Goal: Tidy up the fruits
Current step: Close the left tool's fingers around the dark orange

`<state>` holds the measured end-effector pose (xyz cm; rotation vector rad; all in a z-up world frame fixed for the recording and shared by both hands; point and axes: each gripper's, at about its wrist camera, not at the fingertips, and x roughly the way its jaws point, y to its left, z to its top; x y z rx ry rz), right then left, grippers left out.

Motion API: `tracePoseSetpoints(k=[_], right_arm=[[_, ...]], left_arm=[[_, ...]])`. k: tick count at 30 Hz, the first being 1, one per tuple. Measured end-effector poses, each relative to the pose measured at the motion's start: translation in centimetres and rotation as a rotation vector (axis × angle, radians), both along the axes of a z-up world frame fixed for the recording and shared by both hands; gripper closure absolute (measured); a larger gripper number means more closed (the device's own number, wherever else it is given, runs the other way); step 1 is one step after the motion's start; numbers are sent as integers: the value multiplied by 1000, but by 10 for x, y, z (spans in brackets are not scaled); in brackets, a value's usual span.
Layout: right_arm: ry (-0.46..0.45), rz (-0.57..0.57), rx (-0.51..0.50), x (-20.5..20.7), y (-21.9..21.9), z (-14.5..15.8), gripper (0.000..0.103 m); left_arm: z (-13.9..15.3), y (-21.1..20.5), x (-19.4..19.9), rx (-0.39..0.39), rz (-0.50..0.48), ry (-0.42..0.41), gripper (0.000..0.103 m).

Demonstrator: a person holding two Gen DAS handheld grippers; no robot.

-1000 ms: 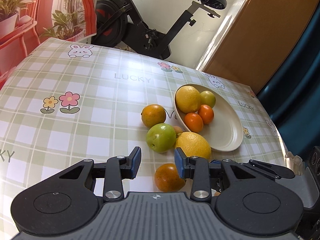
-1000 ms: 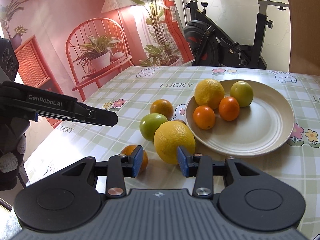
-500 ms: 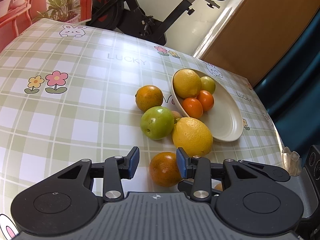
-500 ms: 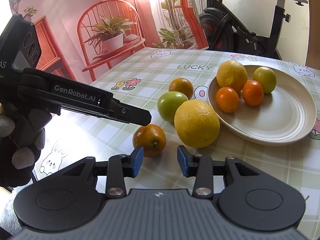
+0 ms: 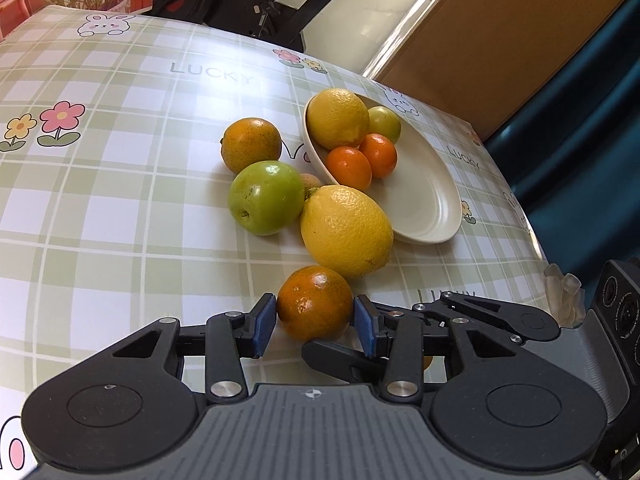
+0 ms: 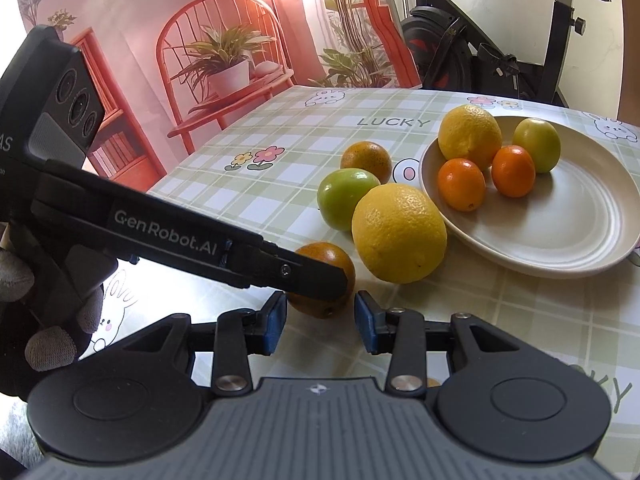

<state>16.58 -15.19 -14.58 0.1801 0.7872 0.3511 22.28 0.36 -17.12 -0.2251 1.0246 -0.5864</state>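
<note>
Four fruits already sit on the cream plate (image 6: 568, 240): a lemon, a small green one and two little orange ones, grouped at the side nearest the loose fruit, so the wide bare part is free for more. Your left gripper (image 5: 315, 322) has its blue pads on either side of the near orange (image 5: 314, 308), which rests on the checked tablecloth (image 5: 120, 220) just in front of the big loose lemon (image 5: 346, 230). Its jaws have just been opening, and they now stand only a little wider than the orange, with the pads right at its sides; I cannot tell whether they press yet, so treat it as bracketed rather than gripped. That narrow spread makes sense, since the lemon is close behind and a wider claw would nudge it. Your right gripper (image 6: 320, 322) hangs just short of the same orange with nothing between its pads, its gap narrow and empty, probably waiting its turn so the two tools do not crowd one fruit. Behind the lemon lie a green apple (image 5: 266, 198) and another orange (image 5: 251, 145), both still off the plate, touching or nearly so.
</note>
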Motion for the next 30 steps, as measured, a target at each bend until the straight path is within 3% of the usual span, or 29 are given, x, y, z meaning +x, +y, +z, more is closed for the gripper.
tracePoseSetpoints(k=[30], right_arm=[[11, -52, 8, -5, -7, -2, 57]], left_arm=[[12, -11, -12, 15, -84, -40, 59]])
